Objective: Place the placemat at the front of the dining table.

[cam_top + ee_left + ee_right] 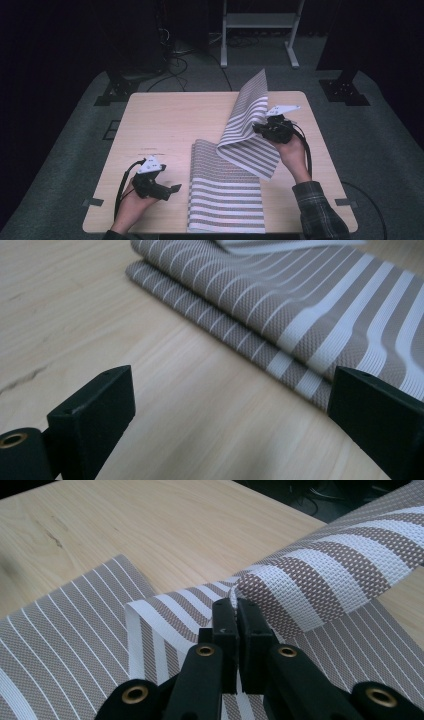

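Spanning the middle of the frame: a pale wooden surface, square-cornered, on grey carpet.

Lying across its near right part: a striped woven mat, flat toward the near edge, its far part being lifted and curled over, rising well above the wood.

Gripping that raised portion at its right edge: the right claw, clenched on the mat's edge, jaws pressed together with the weave pinched between them in the right gripper view.

Resting just left of the mat, low over the wood: the left claw, released, jaws standing wide apart, holding nothing, the mat's folded edge lying just ahead.

Probably folding the mat over. For doing it well: carrying the pinched edge in a smooth arc, keeping stripes parallel, pinning the flat part with the idle claw so nothing slides, lowering edge onto edge before letting go.
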